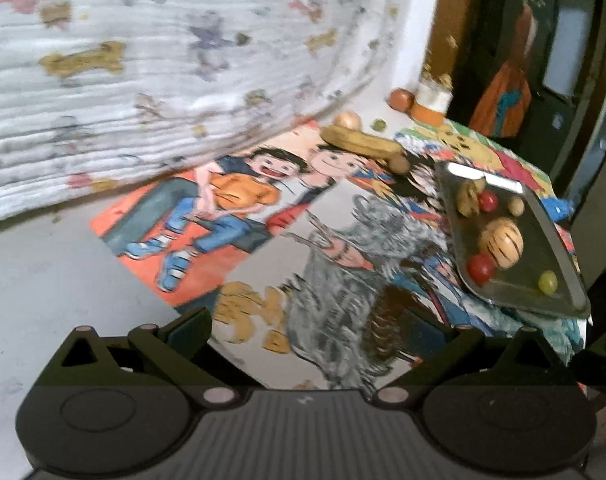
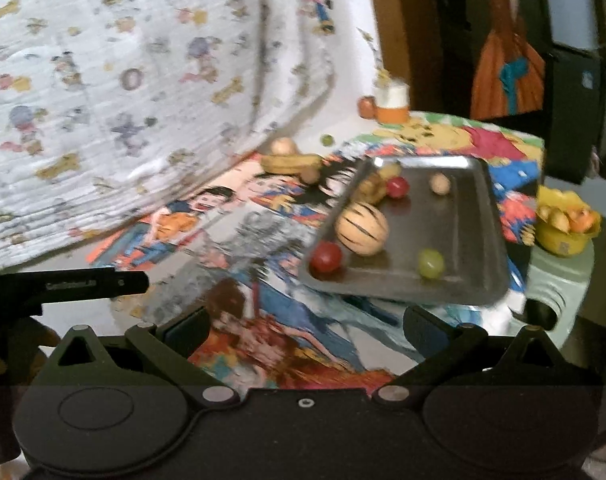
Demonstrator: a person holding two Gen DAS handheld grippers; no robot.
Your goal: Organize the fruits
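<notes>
Looking past my spread, empty left gripper (image 1: 307, 332), I count two red fruits, one green grape (image 1: 547, 282) and one striped melon (image 1: 501, 243) on the tray (image 1: 559, 236). My right gripper (image 2: 307, 330), also spread and empty, angles down near the tray (image 2: 471, 216); one banana (image 2: 289, 162) lies beyond it.

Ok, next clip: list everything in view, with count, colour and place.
Metal tray: one, grey, on the cartoon cloth.
Striped melon: one, cream with dark stripes, in the tray.
Red fruits: two, in the tray.
Green grape: one, in the tray's near part.
Brown fruit: one, in the tray's far part.
Bananas: yellow, count unclear, on the cloth beyond the tray.
Loose green grape: one, beyond the bananas.
Orange-and-white jar: one, far back.
Yellow bowl: one, holding yellowish pieces, right of the tray.
Printed blanket: one, white, left.
Left tongs: black, open, empty.
Right tongs: black, open, empty.
</notes>
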